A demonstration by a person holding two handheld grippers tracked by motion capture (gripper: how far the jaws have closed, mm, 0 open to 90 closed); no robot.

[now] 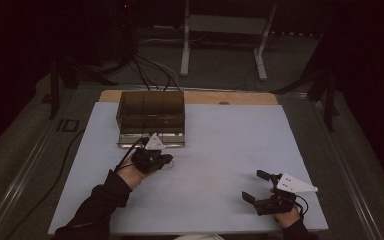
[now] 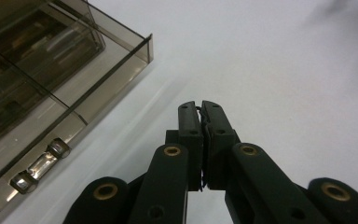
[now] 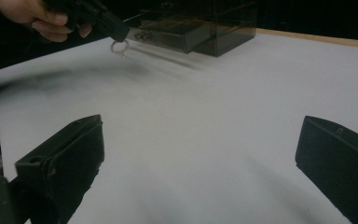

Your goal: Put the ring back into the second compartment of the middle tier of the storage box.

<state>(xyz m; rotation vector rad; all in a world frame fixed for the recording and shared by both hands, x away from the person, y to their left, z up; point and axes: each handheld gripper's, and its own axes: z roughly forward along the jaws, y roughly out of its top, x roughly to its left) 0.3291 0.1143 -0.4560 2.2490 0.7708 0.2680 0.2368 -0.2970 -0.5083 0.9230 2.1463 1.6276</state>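
- No words, labels, brand names, numbers or signs can be read anywhere.
- The smoky plastic drawer box (image 1: 151,118) shows no lettering.
- The white table cover (image 1: 220,150) around the drawer box is blank.

Left claw (image 2: 201,108) pinched closed and raised; right claw (image 3: 200,158) gaping wide, low.

A: Drawer box (image 1: 151,118) where?
B: Far left of bench (image 1: 220,150), drawer pulled out toward the person.
A: Claws?
B: Left claw (image 1: 168,159) just before box, holding small ring (image 3: 120,46); right claw (image 1: 256,186) near right.
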